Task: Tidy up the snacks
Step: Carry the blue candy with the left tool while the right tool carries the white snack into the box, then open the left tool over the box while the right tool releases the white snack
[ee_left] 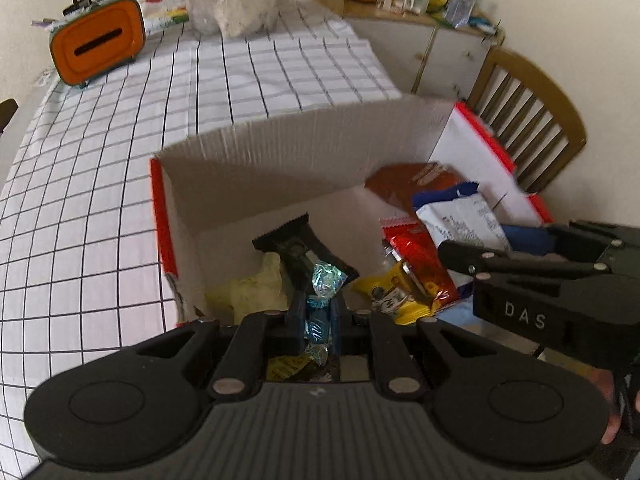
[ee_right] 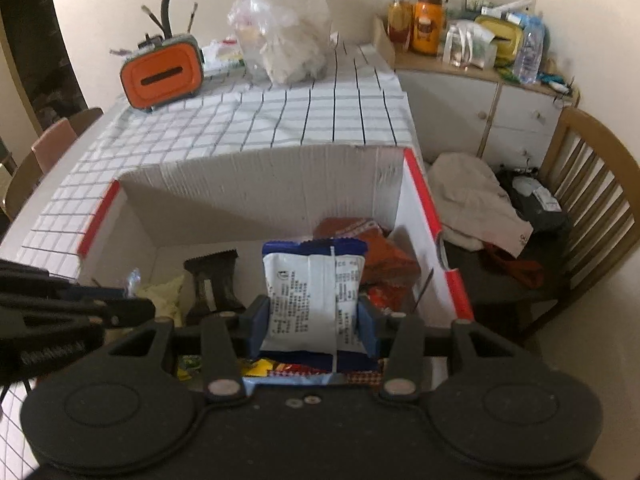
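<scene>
step: snacks are being put in the cardboard box [ee_right: 260, 184] on the counter [ee_left: 100, 200] | left gripper [ee_left: 318, 328]: blue foil candy [ee_left: 324, 284] held tight in jaws | right gripper [ee_right: 314, 326]: blue-and-white snack packet [ee_right: 312, 292] held | next: both must be lowered and let go.

Home dining room: checked tablecloth [ee_left: 120, 160], wooden chair [ee_right: 592, 200].

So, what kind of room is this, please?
Most likely a dining area in a home. A table with a checked tablecloth holds the cardboard box, a wooden chair stands beside it, and a low cabinet carries jars and bottles.
</scene>
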`<state>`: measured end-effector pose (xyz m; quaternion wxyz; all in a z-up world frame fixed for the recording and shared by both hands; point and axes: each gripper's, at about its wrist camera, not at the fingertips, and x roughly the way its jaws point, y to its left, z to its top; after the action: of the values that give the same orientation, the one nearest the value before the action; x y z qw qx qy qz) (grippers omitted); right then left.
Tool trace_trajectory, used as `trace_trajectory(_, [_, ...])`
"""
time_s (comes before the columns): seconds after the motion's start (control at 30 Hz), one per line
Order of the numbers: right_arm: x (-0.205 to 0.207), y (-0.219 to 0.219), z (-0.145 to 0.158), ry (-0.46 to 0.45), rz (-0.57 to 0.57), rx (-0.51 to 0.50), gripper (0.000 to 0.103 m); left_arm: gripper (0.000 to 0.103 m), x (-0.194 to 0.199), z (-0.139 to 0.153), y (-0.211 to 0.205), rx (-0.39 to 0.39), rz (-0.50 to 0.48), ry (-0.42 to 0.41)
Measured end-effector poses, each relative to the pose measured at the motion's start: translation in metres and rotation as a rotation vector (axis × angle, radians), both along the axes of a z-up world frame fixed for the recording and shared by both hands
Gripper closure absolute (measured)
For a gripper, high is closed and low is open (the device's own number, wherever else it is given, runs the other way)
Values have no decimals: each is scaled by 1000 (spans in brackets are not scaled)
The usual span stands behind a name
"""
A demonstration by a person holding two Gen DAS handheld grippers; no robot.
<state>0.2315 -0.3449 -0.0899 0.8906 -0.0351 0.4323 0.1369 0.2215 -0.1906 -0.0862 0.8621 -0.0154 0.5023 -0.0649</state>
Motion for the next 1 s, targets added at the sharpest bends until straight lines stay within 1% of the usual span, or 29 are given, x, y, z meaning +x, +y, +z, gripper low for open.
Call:
trace_trajectory(0.13, [4, 6, -8, 20, 39, -27, 58, 91, 4, -8, -7, 39, -9, 14])
trace_trajectory(0.33, [5, 8, -8, 12, 70, -46, 57, 91, 9, -10, -9, 45, 0, 38])
trace_trajectory(0.53, [1, 1, -4, 13, 85, -13, 57, 91, 10, -10, -9, 41, 9, 45])
trace_trajectory(0.67, [-3, -4, -1, 15, 86, 11, 57, 89, 8, -8, -8, 52, 19, 42])
trace_trajectory(0.73, [-5, -7, 3, 12, 87, 27, 57, 87, 5, -6, -7, 55, 27, 39])
trace_trajectory(0.83, [-11, -10, 10, -4, 92, 43, 57, 76, -1, 0, -5, 44, 35, 21])
trace_trajectory(0.87, [-14, -11, 13, -11, 94, 49, 56, 74, -3, 2, -5, 42, 37, 13])
trace_trajectory(0.97, [-21, -13, 22, -29, 100, 69, 55, 62, -10, 10, -4, 41, 35, -18])
trace_trajectory(1.0, [-24, -13, 25, -36, 99, 74, 55, 55, -14, 14, -4, 40, 34, -33])
